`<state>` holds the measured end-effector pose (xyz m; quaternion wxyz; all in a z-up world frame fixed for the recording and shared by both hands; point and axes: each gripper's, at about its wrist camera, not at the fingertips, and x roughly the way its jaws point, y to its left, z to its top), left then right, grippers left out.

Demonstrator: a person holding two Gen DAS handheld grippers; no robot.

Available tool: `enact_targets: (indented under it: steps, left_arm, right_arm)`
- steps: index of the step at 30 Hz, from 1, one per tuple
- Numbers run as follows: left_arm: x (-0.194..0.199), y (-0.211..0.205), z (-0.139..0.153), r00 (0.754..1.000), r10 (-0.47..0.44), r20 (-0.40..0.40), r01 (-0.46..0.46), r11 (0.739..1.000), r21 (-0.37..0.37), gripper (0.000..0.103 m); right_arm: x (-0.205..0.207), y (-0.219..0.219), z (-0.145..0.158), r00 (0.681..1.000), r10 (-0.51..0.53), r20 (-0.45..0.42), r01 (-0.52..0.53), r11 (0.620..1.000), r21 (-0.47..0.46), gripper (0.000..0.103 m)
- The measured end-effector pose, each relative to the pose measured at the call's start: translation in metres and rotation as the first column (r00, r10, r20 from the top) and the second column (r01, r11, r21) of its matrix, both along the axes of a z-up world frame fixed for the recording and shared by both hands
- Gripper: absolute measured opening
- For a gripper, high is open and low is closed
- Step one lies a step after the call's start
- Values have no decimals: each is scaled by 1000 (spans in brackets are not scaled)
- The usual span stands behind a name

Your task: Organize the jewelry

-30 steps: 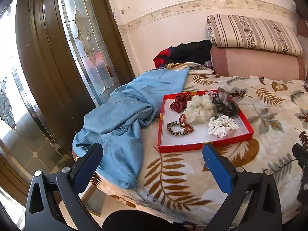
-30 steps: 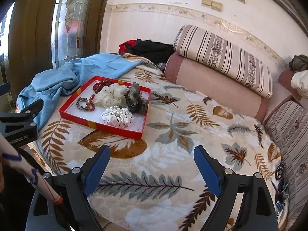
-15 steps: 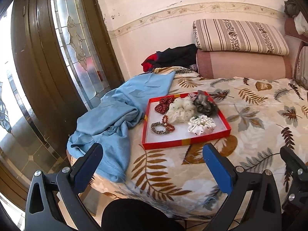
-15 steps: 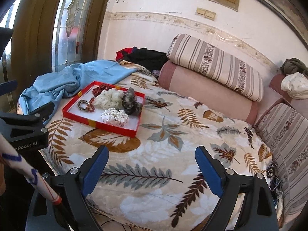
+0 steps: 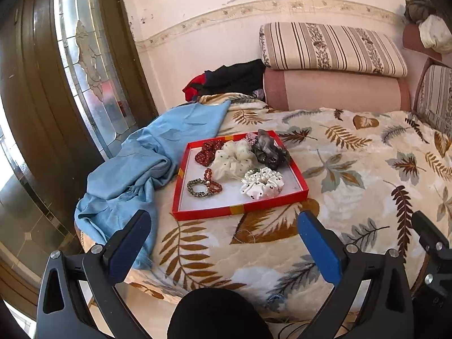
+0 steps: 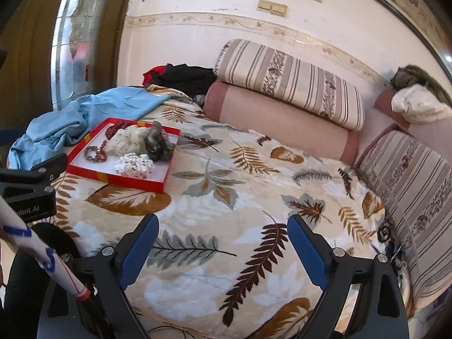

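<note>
A shallow red tray (image 5: pixel 240 208) (image 6: pixel 118 180) lies on a leaf-patterned bed. It holds a cream scrunchie (image 5: pixel 234 159) (image 6: pixel 128 138), a grey scrunchie (image 5: pixel 269 152) (image 6: pixel 158 148), a white dotted scrunchie with pearls (image 5: pixel 262 183) (image 6: pixel 134 165), a red beaded piece (image 5: pixel 207 152), and a leopard band beside a brown bead bracelet (image 5: pixel 203 186) (image 6: pixel 94 152). My left gripper (image 5: pixel 224 233) is open, held short of the tray's near rim. My right gripper (image 6: pixel 221 238) is open over bare blanket, to the right of the tray. Both are empty.
A crumpled blue cloth (image 5: pixel 141 163) (image 6: pixel 70 121) drapes the bed's left edge beside the tray. Striped and pink bolsters (image 5: pixel 333 65) (image 6: pixel 282 93) line the wall, dark clothes (image 5: pixel 231 79) lie behind. A wooden door with glass panels (image 5: pixel 84 65) stands left. The left gripper's body (image 6: pixel 31 180) shows at left.
Both grippers have pulled back and risen from the bed, so the tray looks smaller and farther. Nothing in the tray moved. Both stayed open.
</note>
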<state>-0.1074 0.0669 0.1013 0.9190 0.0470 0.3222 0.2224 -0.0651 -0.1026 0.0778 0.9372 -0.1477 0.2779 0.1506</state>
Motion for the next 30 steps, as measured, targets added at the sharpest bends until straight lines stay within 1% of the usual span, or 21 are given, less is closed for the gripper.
enact_targets:
  steps: [5, 10, 15, 21, 30]
  left_arm:
    - [18, -1, -17, 999, -24, -48, 24, 1000, -16, 103]
    - [34, -4, -32, 996, -43, -77, 40, 998, -40, 103]
    - [45, -7, -47, 992, -59, -111, 54, 998, -42, 103]
    - [50, -6, -54, 989, -69, -131, 63, 997, -49, 103]
    - [51, 2, -58, 987, -72, -143, 60, 994, -92, 103]
  right_arm:
    - [19, 2, -20, 998, -9, -64, 8, 1000, -9, 95]
    - [33, 3, -35, 995, -19, -99, 17, 999, -27, 95]
    - [45, 4, -48, 989, -33, -143, 29, 999, -35, 95]
    - [50, 7, -56, 987, -36, -158, 30, 999, -43, 95]
    - [52, 11, -58, 987, -35, -160, 26, 998, -59, 95]
